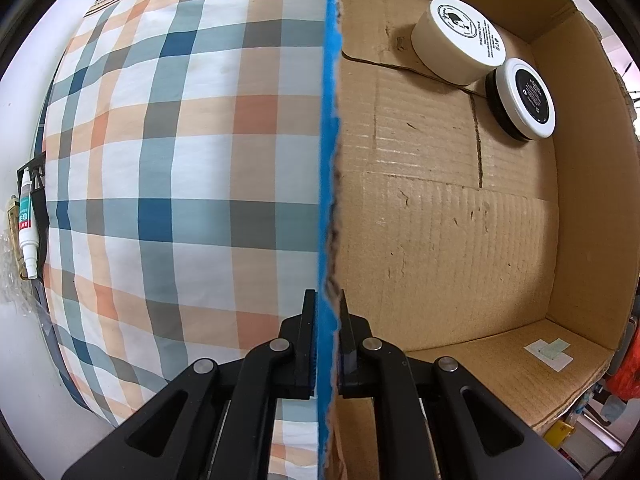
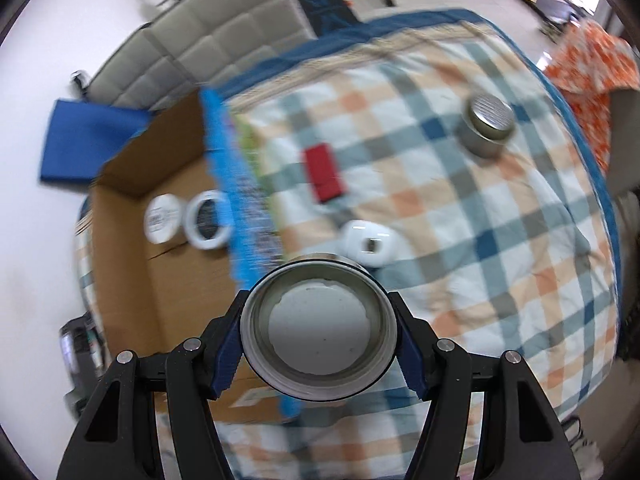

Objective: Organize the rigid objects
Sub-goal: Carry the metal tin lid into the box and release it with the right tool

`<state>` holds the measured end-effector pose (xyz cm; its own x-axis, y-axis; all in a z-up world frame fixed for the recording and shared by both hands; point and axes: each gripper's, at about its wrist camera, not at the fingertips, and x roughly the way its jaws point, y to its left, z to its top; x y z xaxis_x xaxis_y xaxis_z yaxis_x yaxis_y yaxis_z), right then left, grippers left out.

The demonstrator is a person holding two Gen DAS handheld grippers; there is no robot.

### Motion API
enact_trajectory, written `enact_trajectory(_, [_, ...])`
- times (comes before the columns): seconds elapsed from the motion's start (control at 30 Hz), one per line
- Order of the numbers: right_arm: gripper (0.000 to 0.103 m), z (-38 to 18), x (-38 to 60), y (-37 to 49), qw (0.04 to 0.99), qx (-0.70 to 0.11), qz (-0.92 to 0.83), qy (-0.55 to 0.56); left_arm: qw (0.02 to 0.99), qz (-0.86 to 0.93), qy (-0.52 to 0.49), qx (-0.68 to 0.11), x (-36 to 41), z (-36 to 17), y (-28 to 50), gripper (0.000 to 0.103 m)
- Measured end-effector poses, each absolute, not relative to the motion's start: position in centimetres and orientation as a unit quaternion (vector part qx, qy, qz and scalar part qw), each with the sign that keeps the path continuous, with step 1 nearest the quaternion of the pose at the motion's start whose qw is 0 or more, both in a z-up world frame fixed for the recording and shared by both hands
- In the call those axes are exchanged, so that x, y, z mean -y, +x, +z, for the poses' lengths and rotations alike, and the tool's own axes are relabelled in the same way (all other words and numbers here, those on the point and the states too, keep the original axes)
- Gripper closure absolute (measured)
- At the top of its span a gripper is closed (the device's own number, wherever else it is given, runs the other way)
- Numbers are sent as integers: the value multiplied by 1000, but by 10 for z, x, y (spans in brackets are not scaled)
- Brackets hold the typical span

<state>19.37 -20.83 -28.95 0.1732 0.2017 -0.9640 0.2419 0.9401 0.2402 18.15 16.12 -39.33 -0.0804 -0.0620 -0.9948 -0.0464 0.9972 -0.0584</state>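
Inside, two jars, a white jar [image 1: 456,42] and a black-lidded jar [image 1: 522,98], lay ahead-right of the left gripper [image 1: 327,344], whose fingers pinched the box [image 1: 440,220] wall. Right gripper [image 2: 319,330] clamped one tin [image 2: 319,330], its body hidden behind the rim. Beyond its fingers: another tin [image 2: 487,123], red case [image 2: 324,172], white case [image 2: 370,243], all blurred. Plaid bed [image 2: 500,240]; grey headboard [image 2: 216,36].

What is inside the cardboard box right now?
Inside the cardboard box, two round jars: a cream one and a white-rimmed, black-topped one, touching. The held tin hides part of the floor.
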Motion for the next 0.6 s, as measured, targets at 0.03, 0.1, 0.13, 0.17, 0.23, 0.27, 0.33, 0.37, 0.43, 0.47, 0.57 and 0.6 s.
enact_trajectory(0.03, [35, -285, 198, 195, 749, -641, -1, 168, 677, -6, -36, -735, -161, -393, 182, 99])
enact_trajectory(0.1, [35, -274, 177, 196, 752, -640, 21, 160, 677, -7, -36, -735, -161, -393, 182, 99])
enact_trajectory(0.13, [35, -272, 169, 197, 752, -639, 30, 159, 677, -7, -35, -735, -161, -393, 182, 99])
enact_trajectory(0.17, [35, -272, 163, 199, 752, -639, 39, 157, 677, -7, -35, -735, -160, -392, 182, 99])
enact_trajectory(0.23, [35, -267, 145, 202, 754, -638, 56, 145, 678, -8, -34, -735, -160, -392, 182, 99])
enact_trajectory(0.27, [35, -267, 138, 203, 754, -638, 62, 143, 678, -8, -34, -735, -160, -392, 182, 99])
enact_trajectory(0.33, [35, -267, 123, 207, 754, -639, 76, 135, 678, -9, -34, -734, -160, -391, 182, 99])
enact_trajectory(0.37, [35, -267, 118, 208, 753, -639, 81, 134, 678, -9, -35, -734, -160, -391, 182, 99])
enact_trajectory(0.43, [35, -269, 105, 212, 751, -641, 92, 130, 678, -10, -35, -734, -160, -391, 183, 99])
enact_trajectory(0.47, [35, -270, 99, 214, 751, -641, 96, 127, 678, -10, -35, -734, -161, -390, 183, 99])
enact_trajectory(0.57, [35, -276, 84, 220, 745, -646, 109, 125, 678, -11, -35, -734, -162, -390, 183, 99])
enact_trajectory(0.6, [35, -279, 78, 222, 742, -648, 112, 127, 678, -11, -35, -734, -162, -390, 183, 99])
